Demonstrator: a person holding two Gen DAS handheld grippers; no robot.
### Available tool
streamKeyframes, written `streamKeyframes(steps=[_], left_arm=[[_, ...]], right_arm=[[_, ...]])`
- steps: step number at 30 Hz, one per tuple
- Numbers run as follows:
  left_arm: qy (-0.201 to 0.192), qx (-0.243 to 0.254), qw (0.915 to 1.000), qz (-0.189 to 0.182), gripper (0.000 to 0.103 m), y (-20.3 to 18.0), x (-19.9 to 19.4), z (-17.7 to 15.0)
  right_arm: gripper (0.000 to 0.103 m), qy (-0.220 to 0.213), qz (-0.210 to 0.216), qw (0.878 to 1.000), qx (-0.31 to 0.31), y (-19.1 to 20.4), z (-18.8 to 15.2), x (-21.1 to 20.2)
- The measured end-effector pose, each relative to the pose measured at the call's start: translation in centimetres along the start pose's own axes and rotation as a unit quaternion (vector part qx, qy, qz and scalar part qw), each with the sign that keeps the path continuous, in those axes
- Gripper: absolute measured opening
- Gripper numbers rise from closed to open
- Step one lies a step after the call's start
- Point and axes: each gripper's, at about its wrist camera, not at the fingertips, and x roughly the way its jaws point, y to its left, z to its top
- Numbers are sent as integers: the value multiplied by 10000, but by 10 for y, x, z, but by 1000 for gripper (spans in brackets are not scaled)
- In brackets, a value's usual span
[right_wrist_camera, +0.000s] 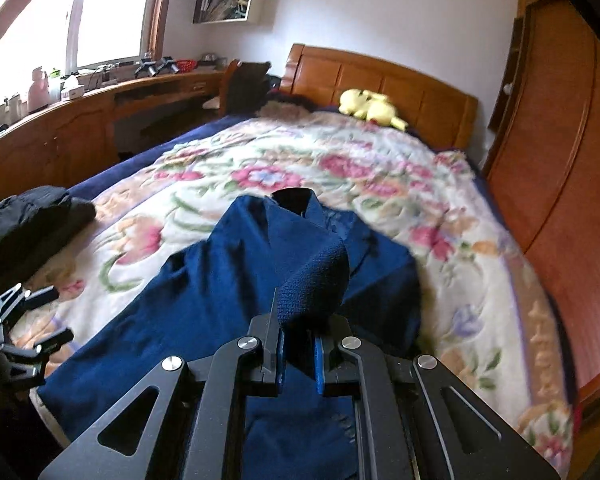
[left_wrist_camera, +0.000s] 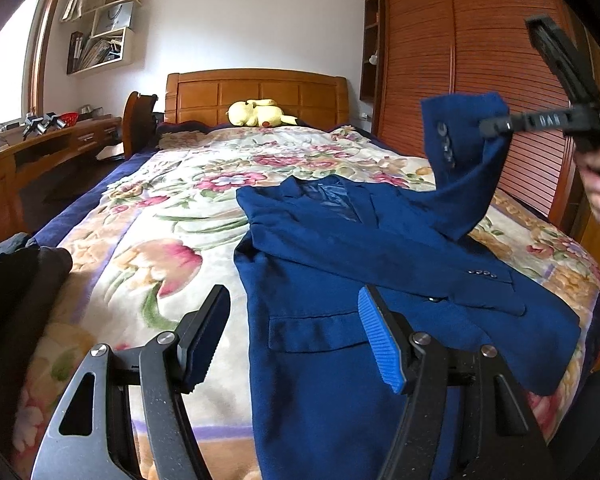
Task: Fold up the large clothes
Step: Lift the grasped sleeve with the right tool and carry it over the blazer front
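One bed (left_wrist_camera: 112,184) is carrying everything here, its floral blanket (left_wrist_camera: 172,240) giving a broad, flat surface for folding. One blue jacket (left_wrist_camera: 340,280) is lying front-up across the blanket's right half, collar toward the headboard, and it is lying spread out, probably so the sleeves can be brought in over the chest. One dark pile of clothing (left_wrist_camera: 16,280) is sitting at the left edge of the bed, well apart from the jacket, perhaps already dealt with or waiting. One yellow plush toy (left_wrist_camera: 256,114) is resting against the headboard, out of the way. Two sleeves are showing: one is lying folded across the front, its cuff buttons near the right hem, while the other sleeve (left_wrist_camera: 464,152) is hanging lifted by its cuff. The right gripper (right_wrist_camera: 298,360) is pinching that cuff, jaws closed tight on the fabric, seemingly to carry it inward. The left gripper (left_wrist_camera: 292,340) is hovering over the lower hem, jaws spread wide and gripping nothing.
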Motion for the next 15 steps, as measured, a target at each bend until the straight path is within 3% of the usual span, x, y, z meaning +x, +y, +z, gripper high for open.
streamKeyframes(steps=[5,8,15], left_arm=[[21,-38,10000,-14,68,4,3,1],[27,-24,10000,-14,68,2,4,0],[60,-54,10000,-45,68,2,6,0]], right_arm=[[11,93,302,9993,208,4,-7,9],[11,261,413,9984,276,7,-13,-8],[26,731,814,9919,647,9,-41,-13]])
